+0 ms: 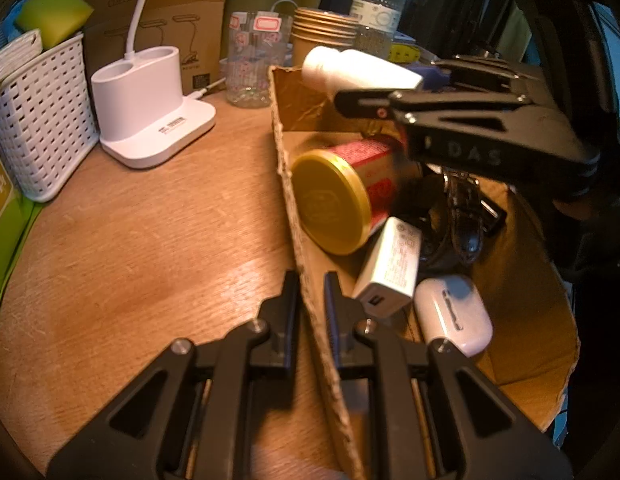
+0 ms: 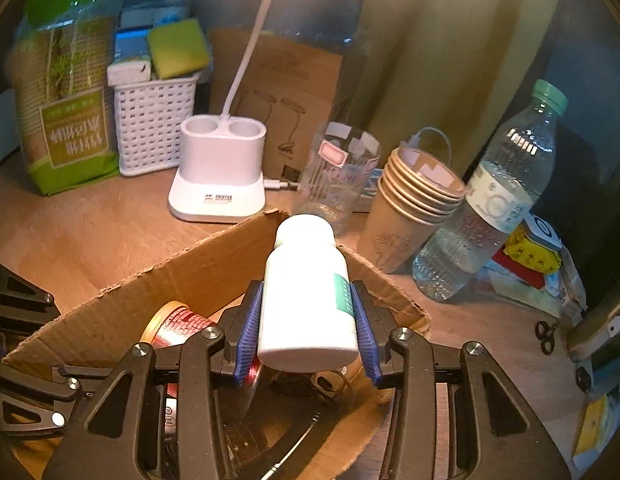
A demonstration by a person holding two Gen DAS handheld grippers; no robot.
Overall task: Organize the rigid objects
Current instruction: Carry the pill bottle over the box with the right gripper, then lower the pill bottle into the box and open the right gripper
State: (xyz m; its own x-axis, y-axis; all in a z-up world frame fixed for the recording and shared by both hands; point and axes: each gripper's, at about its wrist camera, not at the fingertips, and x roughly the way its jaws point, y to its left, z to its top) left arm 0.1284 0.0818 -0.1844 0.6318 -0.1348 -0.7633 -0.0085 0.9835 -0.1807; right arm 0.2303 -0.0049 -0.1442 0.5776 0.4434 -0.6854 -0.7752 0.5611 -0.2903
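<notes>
Right gripper clamps white bottle above cardboard box.

Rough corrugated cardboard box; glossy plastic bottle; tabletop probably wood.

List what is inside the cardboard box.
Inside the cardboard box: a red can on its side, a white charger, a white case and dark items too shadowed to identify. The floor beneath them is covered.
</notes>
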